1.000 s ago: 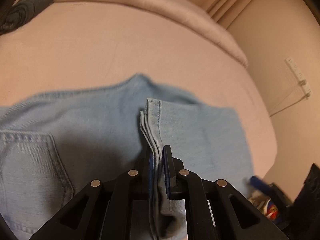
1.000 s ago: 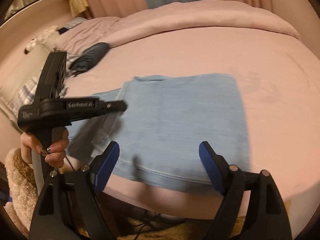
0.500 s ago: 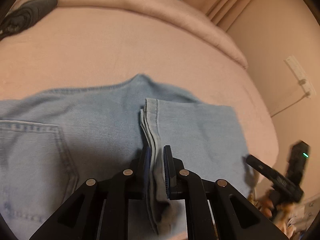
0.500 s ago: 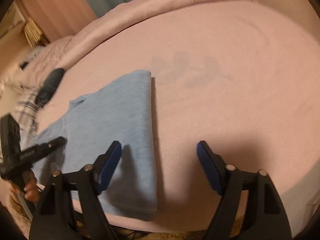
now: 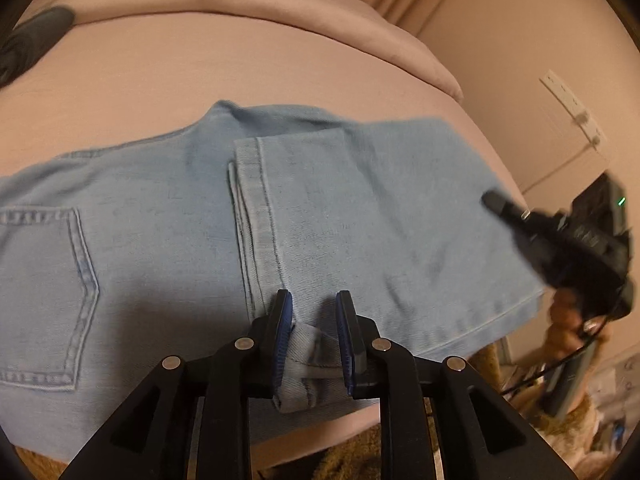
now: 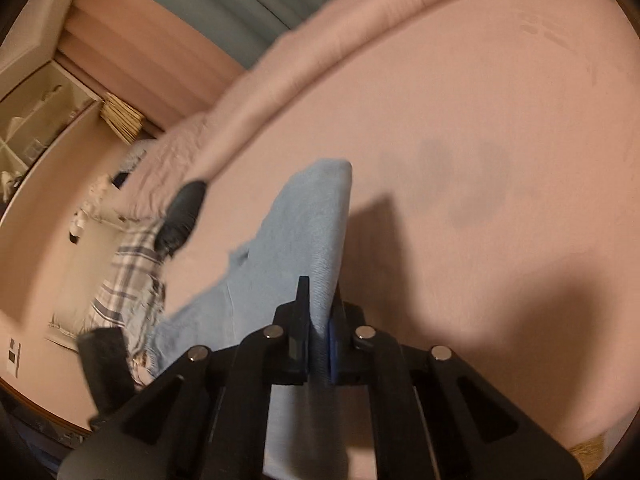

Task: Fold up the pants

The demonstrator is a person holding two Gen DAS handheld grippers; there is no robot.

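No readable text in either view.

The right gripper [image 5: 490,201] seen from the left wrist carries faint lettering on its black body, too blurred to make out; a small green light glows there. Nothing on the pants [image 5: 360,220] bears a legible label.

Bare pink bed [image 5: 240,72] lies open beyond the folded jeans [image 5: 360,216] as far as the rolled duvet [image 5: 280,4], which bounds the far side. A dark garment [image 5: 32,40] blocks the far left corner, touching plaid cloth [image 6: 128,272]. Right of the jeans, the sheet is clear. 1 wall [image 5: 540,60] closes in just beside the bed's right edge.
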